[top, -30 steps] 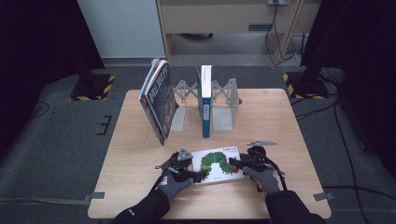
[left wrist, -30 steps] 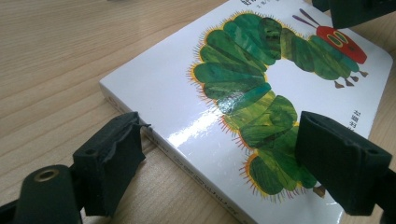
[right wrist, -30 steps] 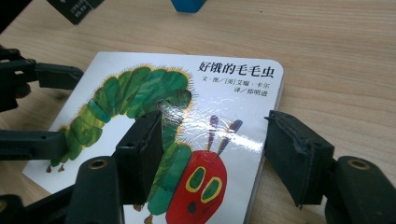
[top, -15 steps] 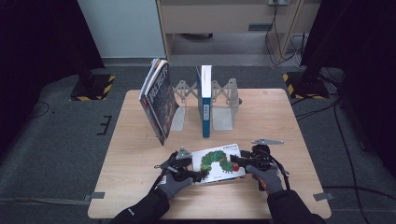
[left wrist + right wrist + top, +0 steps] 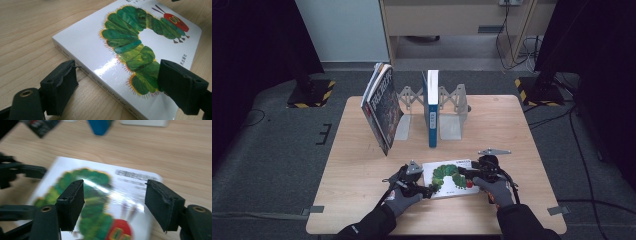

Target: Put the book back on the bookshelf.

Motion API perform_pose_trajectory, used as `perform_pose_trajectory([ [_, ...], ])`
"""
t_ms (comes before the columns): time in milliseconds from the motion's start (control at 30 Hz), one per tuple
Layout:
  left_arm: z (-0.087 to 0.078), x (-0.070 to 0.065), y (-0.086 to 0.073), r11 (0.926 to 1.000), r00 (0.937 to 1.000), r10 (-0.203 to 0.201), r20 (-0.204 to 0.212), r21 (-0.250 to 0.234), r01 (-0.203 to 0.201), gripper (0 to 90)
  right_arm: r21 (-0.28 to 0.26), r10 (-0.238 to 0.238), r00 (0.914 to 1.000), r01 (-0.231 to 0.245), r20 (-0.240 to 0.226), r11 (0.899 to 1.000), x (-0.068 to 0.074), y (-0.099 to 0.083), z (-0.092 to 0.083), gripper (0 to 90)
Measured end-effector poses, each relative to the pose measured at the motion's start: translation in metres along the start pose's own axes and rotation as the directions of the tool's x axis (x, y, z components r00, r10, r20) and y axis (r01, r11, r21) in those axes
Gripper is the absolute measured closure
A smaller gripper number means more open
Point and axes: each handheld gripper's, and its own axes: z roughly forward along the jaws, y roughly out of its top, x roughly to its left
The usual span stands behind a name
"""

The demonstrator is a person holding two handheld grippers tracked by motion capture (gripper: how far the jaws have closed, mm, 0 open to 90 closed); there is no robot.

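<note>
A white book with a green caterpillar on its cover (image 5: 451, 178) lies flat near the table's front edge. My left gripper (image 5: 428, 190) is at its left end. In the left gripper view the book (image 5: 100, 47) has its spine edge between the wide jaws of that gripper (image 5: 117, 85). One pad rests beside the spine and the other over the cover, neither pressing, after closing a little. My right gripper (image 5: 465, 175) is at the book's right end. In the right gripper view its jaws (image 5: 113, 202) hover apart over the cover (image 5: 112, 190) and have just been opening.
At the back of the wooden table (image 5: 362, 200) stands a metal bookend rack (image 5: 452, 107) with a blue book (image 5: 432, 107) upright in it. A dark book (image 5: 382, 107) leans to its left. Floor cables run at the right.
Both hands stay at the book's two ends with only slight shifts. The book lies where it was.
</note>
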Motion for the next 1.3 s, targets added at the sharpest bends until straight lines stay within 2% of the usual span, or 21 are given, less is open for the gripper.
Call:
perform_pose_trajectory([
  [133,-0.001,0.001,0.0,1.0,1.0,-0.004,-0.001,-0.001,0.004,15.1,0.026,0.024,0.9984,-0.026,0.052,0.999,-0.01,-0.004,0.001,30.0],
  [367,-0.002,0.002,0.0,0.9998,0.9998,-0.019,-0.003,0.004,0.019,16.9,0.076,0.032,0.9992,-0.034,0.025,0.997,-0.008,-0.01,0.007,31.6],
  [600,-0.004,0.007,0.001,0.9995,0.9994,-0.031,-0.013,0.003,0.031,19.5,0.076,0.066,0.9978,-0.066,-0.002,0.995,-0.008,-0.01,0.008,33.2],
  [700,-0.004,0.007,0.001,0.9995,0.9995,-0.032,-0.006,0.003,0.032,21.0,0.07,0.077,0.997,-0.077,-0.005,0.995,-0.008,-0.01,0.007,34.5],
  [833,-0.004,0.007,0.001,0.9995,0.9994,-0.032,0.01,0.004,0.032,21.8,0.032,0.09,0.9949,-0.089,-0.046,0.996,-0.007,-0.007,0.001,36.3],
  [1067,-0.004,0.008,0.001,0.9992,0.9989,-0.04,0.022,0.001,0.04,20.4,0.01,0.103,0.9919,-0.102,-0.075,0.995,-0.009,-0.005,-0.003,36.2],
  [1300,-0.005,0.01,0.001,0.9982,0.9976,-0.059,0.037,-0.004,0.059,18.0,-0.058,0.136,0.9812,-0.145,-0.137,0.988,-0.011,-0.001,-0.012,36.2],
])
